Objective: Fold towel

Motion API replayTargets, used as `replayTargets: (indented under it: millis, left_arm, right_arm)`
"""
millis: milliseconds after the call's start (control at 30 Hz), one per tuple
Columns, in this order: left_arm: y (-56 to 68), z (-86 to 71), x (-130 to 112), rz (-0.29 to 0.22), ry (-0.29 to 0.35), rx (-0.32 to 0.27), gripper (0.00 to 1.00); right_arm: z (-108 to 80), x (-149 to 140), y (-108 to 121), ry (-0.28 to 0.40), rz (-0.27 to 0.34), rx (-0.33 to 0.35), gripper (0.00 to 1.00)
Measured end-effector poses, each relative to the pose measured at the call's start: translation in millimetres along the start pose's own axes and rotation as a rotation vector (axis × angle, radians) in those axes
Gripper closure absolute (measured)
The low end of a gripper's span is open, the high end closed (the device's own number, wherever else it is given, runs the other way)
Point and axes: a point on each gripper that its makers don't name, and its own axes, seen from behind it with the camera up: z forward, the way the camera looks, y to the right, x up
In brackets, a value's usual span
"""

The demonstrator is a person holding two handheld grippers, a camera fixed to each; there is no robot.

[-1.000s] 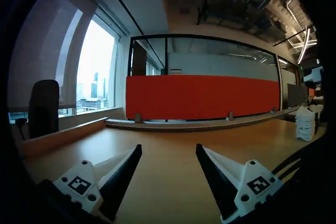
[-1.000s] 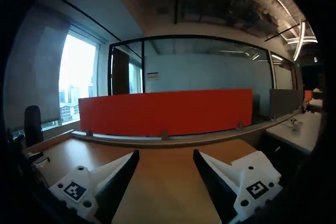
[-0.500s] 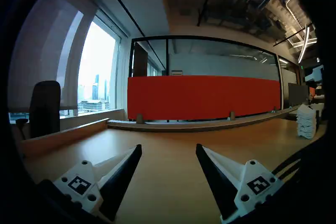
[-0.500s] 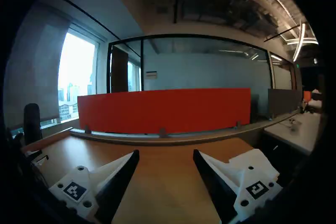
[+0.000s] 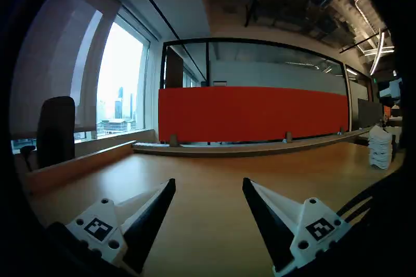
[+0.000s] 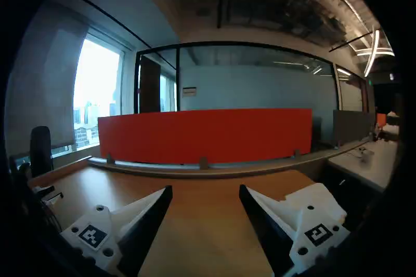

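A stack of folded white towels [image 5: 380, 147] stands at the far right of the wooden desk [image 5: 208, 183] in the left gripper view. My left gripper [image 5: 208, 183] hovers over the bare desk top, open, with nothing between its fingers. In the right gripper view, my right gripper [image 6: 205, 189] is also open and empty above the wooden desk [image 6: 208, 214]. No loose towel lies near either gripper.
A red divider panel [image 5: 253, 113] runs along the desk's back edge, also seen as the red panel [image 6: 205, 135]. A black chair [image 5: 54, 132] stands at the left by the window. A second white desk [image 6: 364, 162] lies to the right.
Both views shifted slightly; the left gripper tipped a little downward, so the red panel sits higher. Both grippers stay open and empty.
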Motion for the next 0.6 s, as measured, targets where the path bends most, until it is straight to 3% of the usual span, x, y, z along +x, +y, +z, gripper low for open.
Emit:
replayTargets:
  millis: [600]
  left_arm:
    - [-0.9, 2.2, -2, 0.001, 0.000, 0.000, 0.04]
  right_arm:
    - [-0.4, 8, 12, 0.040, -0.032, -0.003, 0.01]
